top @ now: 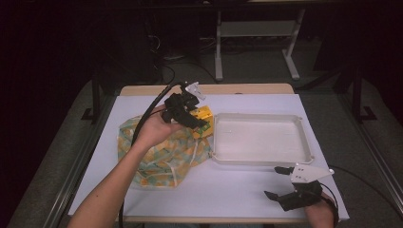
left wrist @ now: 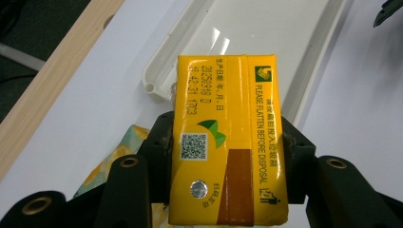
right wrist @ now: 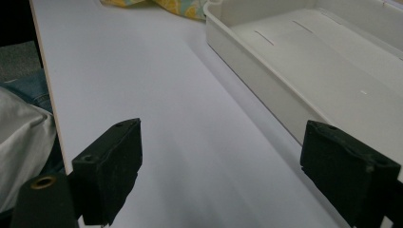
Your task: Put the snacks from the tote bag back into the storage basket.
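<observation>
**Yellow carton held over the tray's near corner**

The yellow drink carton point(left wrist: 230, 142) sits clamped between the jaws of my left claw point(top: 202, 122), gripped across its narrow sides with the printed face and foil straw hole turned toward the camera. I hold it raised above the tabletop point(top: 237, 190), right at the left edge of the white tray point(top: 260, 159), which I judge is where it is meant to go: the tray is bare and the carton already overlaps its corner in the left gripper view. Just behind and under the claw lies the patterned cloth bag point(top: 157, 159), crumpled and open toward the tray, probably the carton's source.

My right claw point(top: 284, 183) waits low near the front right of the tabletop, jaws spread wide with nothing between them, likely kept clear so the left has room.

The carton's lower end is cut off by the frame, the small print is hard to read, and I cannot see inside the bag.
</observation>
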Tool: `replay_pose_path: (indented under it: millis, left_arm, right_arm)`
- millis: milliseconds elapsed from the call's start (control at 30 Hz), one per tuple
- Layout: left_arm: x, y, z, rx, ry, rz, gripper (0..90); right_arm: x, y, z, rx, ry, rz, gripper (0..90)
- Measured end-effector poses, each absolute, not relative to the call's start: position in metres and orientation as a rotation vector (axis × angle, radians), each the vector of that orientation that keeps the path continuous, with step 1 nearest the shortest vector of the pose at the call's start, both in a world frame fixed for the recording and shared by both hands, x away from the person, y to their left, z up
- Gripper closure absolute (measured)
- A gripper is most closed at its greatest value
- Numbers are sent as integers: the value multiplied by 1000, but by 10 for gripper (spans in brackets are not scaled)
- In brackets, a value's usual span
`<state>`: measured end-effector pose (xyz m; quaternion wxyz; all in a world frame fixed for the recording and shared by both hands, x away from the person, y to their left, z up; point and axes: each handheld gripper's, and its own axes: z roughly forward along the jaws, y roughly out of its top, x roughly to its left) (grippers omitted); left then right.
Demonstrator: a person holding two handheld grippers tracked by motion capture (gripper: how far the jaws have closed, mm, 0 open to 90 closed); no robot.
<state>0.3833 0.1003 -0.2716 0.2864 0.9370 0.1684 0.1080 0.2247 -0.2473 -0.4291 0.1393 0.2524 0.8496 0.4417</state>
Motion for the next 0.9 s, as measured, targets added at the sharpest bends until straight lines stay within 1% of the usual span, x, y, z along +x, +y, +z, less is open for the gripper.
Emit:
replay_pose_path:
  millis: [900]
  left_arm:
    - [384,63,-277,2512,372,233,504]
  right_arm:
    - [226,-248,-429,733,2449,1288,134]
